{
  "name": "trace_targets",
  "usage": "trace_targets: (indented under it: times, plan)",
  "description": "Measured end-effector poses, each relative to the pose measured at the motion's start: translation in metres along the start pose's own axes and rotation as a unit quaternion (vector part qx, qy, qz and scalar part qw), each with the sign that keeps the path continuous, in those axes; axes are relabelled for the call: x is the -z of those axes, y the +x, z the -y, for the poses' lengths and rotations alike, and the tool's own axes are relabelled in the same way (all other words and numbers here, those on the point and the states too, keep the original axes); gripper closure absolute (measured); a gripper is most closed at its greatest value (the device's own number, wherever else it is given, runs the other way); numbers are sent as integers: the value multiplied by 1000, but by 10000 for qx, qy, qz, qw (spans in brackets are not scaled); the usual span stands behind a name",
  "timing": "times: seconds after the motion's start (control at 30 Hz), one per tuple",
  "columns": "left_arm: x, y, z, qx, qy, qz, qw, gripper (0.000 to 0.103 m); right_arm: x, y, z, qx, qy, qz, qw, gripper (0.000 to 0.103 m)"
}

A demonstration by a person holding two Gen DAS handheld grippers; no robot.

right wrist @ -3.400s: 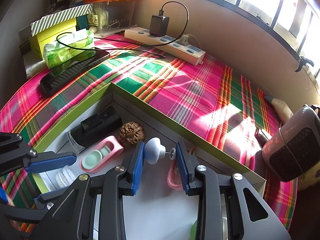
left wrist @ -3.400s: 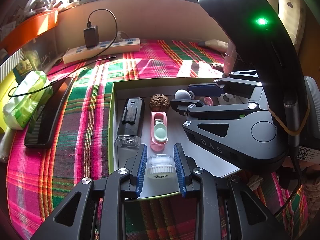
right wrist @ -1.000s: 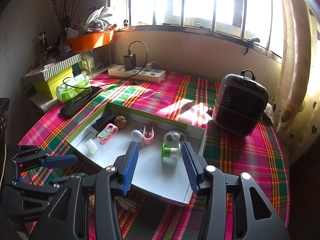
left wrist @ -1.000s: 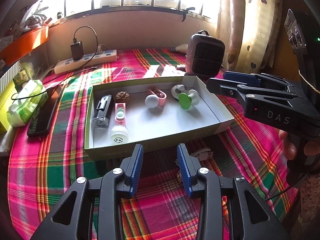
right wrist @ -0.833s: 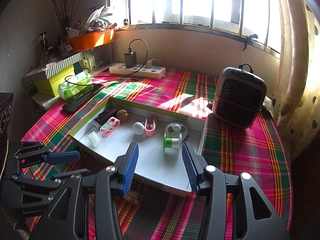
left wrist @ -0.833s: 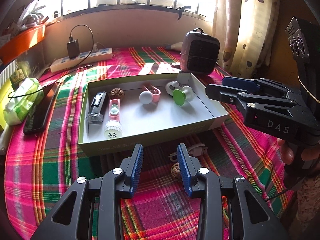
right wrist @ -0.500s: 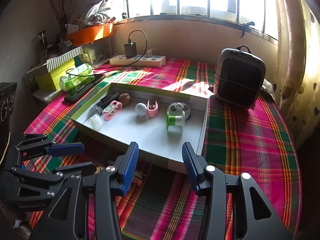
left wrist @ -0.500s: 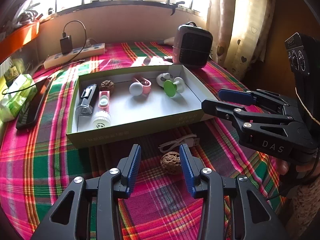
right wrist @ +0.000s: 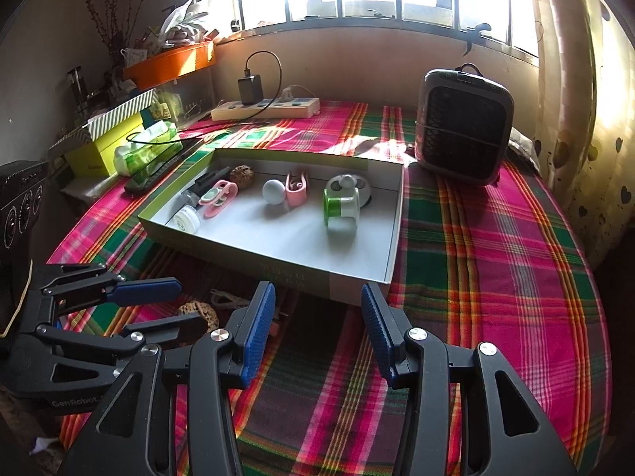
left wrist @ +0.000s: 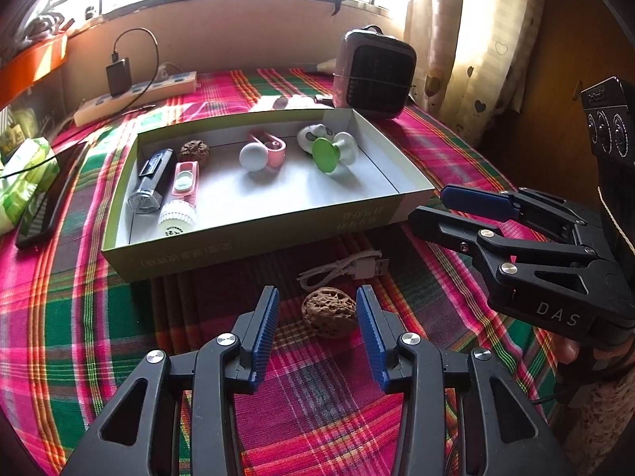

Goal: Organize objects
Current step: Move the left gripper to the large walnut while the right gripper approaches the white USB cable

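Note:
A brown walnut (left wrist: 328,311) lies on the plaid cloth in front of a shallow green box (left wrist: 254,250). My left gripper (left wrist: 316,297) is open, its blue pads on either side of the walnut and clear of it. A white USB cable (left wrist: 341,267) lies just beyond the nut. My right gripper (right wrist: 317,293) is open and empty over the cloth before the box (right wrist: 278,265). It shows at the right of the left wrist view (left wrist: 432,204). The box holds a second walnut (left wrist: 193,150), a pink case (left wrist: 185,180), a white ball (left wrist: 254,157) and a green-white fan (left wrist: 331,150).
A grey heater (right wrist: 462,127) stands behind the box at the right. A power strip (right wrist: 266,109) with a charger lies under the window. At the left are a green tissue pack (left wrist: 20,174) and a black flat device (left wrist: 43,206). The table edge and a curtain are close on the right.
Both grippers have pulled back from the box and come lower. The left jaws have widened, and the loose walnut and cable have come into view between the left fingers.

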State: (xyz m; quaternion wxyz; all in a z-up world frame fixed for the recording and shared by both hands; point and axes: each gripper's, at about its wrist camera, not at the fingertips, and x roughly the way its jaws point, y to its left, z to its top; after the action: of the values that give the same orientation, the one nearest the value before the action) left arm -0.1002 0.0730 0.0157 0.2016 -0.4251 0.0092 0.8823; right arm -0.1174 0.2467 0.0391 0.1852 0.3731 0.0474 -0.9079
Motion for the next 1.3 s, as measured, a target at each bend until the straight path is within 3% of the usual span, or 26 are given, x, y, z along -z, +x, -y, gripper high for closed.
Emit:
trace_targets:
  times: [0.6,0.67,0.83,1.3]
  plan:
    - [4,11,-2,91,-73,-113,9999,65,6,5,-1,-15,57,-112,9999,56]
    - [4,10,-3,84,-105,-87,9999,72,6,6,-2,-11,45,-129,9999,56]
    - [5,8,-9,33,-153,-55,9999,72,6,10,-6,-53,8,-190,9998,56]
    - [9,-2,-39,-201,-408,-9,9990,72,4,32,-28,-523,-434,-462,9966,56]
